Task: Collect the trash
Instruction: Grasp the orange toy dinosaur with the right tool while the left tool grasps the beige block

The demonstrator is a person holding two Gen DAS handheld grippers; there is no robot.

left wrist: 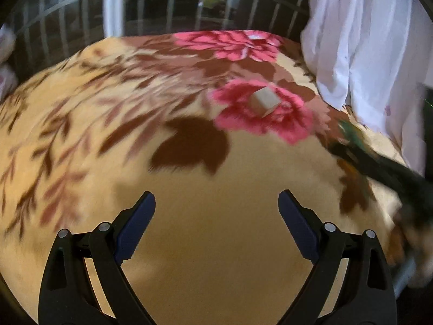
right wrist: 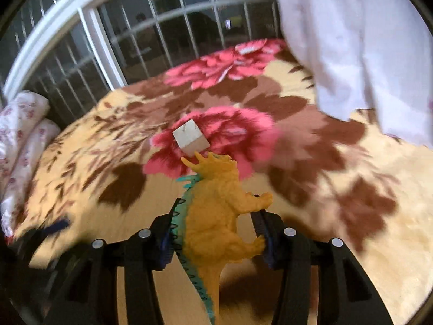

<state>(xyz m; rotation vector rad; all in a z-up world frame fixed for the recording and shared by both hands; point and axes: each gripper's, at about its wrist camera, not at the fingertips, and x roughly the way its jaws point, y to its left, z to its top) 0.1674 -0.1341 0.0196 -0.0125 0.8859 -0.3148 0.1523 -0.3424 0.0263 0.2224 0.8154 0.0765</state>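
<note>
Toy dinosaur [right wrist: 216, 216] clamped upright within right gripper [right wrist: 216, 233]; left gripper [left wrist: 216, 208] spread, empty.

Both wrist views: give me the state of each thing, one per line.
Orange plastic dinosaur toy with teal spines: clamped in the right gripper.
Left gripper: jaws open, empty.
Small pale wooden cube: resting loose on the floral plush blanket.
White curtain: hanging.

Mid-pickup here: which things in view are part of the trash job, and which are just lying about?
Part of the job:
- toy dinosaur, clamped in the right gripper
- small block on the blanket
- left gripper, open and holding nothing

Just lying about:
- flowered blanket
- white curtain
- rolled bedding
- window bars
</note>
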